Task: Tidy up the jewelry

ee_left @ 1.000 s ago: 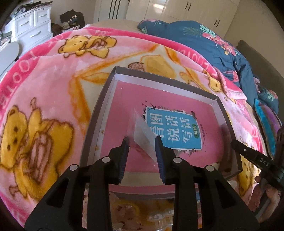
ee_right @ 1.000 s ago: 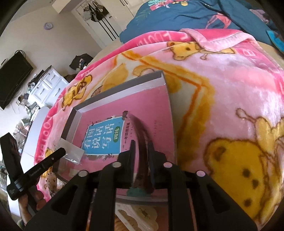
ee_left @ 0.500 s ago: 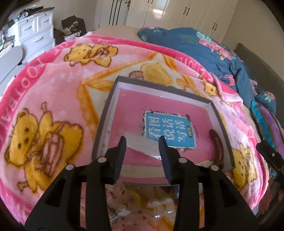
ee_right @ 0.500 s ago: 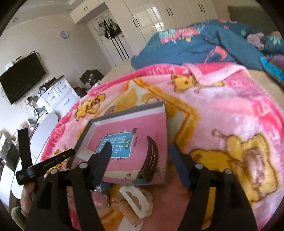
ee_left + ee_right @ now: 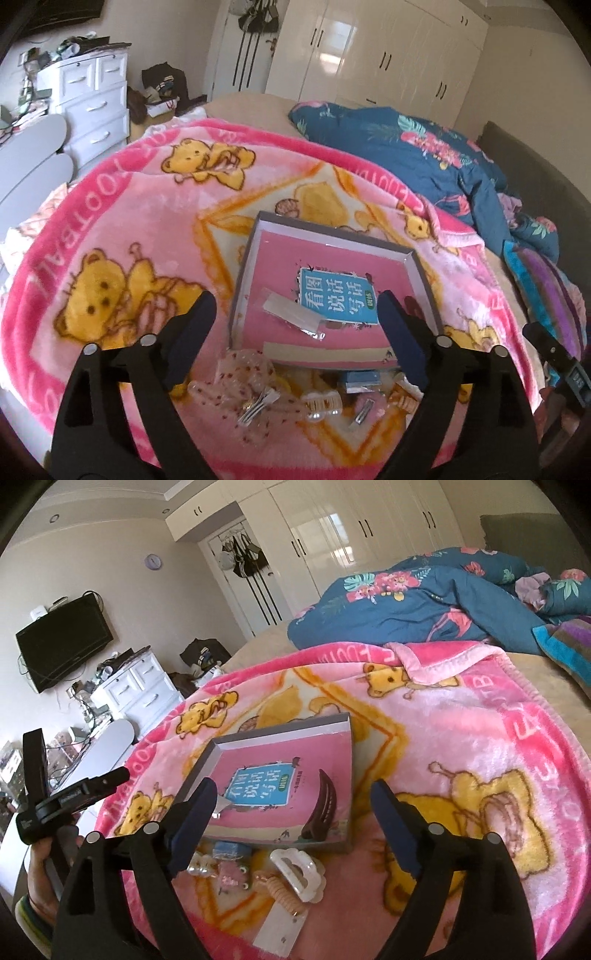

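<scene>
Nearest the cameras, both tools hang above the blanket with nothing between their tips: the left gripper (image 5: 295, 317) has its jaws spread wide, and the right gripper (image 5: 291, 808) is likewise spread and empty. Just beyond the right gripper's tips, loose pieces lie on the pink bear blanket (image 5: 461, 738): a white claw clip (image 5: 297, 873), a coiled peach hair tie (image 5: 282, 895) touching it, and a pale card (image 5: 282, 930) nearest the lens. From the left wrist view, a clear dotted pouch (image 5: 245, 371) and a small metal clip (image 5: 360, 415) lie near its tips. Farther on sits the grey box (image 5: 280, 733) lined with a pink book (image 5: 332, 288); inside it lie a dark brown hair clip (image 5: 323, 805) and a clear plastic packet (image 5: 291, 314). A blue floral quilt (image 5: 424, 602) lies beyond.
</scene>
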`<action>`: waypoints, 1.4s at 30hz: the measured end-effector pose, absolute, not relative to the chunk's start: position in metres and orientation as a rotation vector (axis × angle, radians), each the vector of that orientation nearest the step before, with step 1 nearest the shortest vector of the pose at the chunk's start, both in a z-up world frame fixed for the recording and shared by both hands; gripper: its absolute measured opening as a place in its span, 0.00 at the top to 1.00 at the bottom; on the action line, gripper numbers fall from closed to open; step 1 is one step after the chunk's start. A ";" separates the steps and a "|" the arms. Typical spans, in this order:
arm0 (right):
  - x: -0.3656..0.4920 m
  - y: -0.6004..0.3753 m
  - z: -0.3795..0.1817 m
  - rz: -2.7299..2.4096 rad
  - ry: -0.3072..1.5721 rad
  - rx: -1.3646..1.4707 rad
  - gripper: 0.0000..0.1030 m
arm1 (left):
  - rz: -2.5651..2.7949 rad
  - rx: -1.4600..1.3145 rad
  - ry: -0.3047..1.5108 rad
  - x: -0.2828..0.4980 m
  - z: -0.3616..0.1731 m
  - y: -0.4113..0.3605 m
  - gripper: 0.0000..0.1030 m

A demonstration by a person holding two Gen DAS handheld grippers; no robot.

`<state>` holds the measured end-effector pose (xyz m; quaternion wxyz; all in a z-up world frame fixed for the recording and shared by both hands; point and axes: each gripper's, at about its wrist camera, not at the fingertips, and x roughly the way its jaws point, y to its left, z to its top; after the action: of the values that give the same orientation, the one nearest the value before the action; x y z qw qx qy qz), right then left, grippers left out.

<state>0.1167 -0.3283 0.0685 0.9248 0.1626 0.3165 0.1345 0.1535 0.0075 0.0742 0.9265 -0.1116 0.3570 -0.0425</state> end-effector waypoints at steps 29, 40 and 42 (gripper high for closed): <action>0.061 -0.283 0.058 0.360 0.704 0.141 0.14 | -0.049 -0.163 0.788 0.072 0.039 0.033 0.10; 0.055 -0.265 0.028 0.391 0.793 0.109 0.14 | -0.074 -0.123 0.866 0.067 0.005 0.015 0.10; 0.055 -0.262 0.022 0.393 0.807 0.106 0.14 | -0.078 -0.119 0.880 0.067 -0.002 0.013 0.10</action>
<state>0.0552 -0.2622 0.0223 0.8996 0.0514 0.3899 0.1901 0.0675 0.0127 -0.0017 0.9022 -0.0575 0.4257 -0.0378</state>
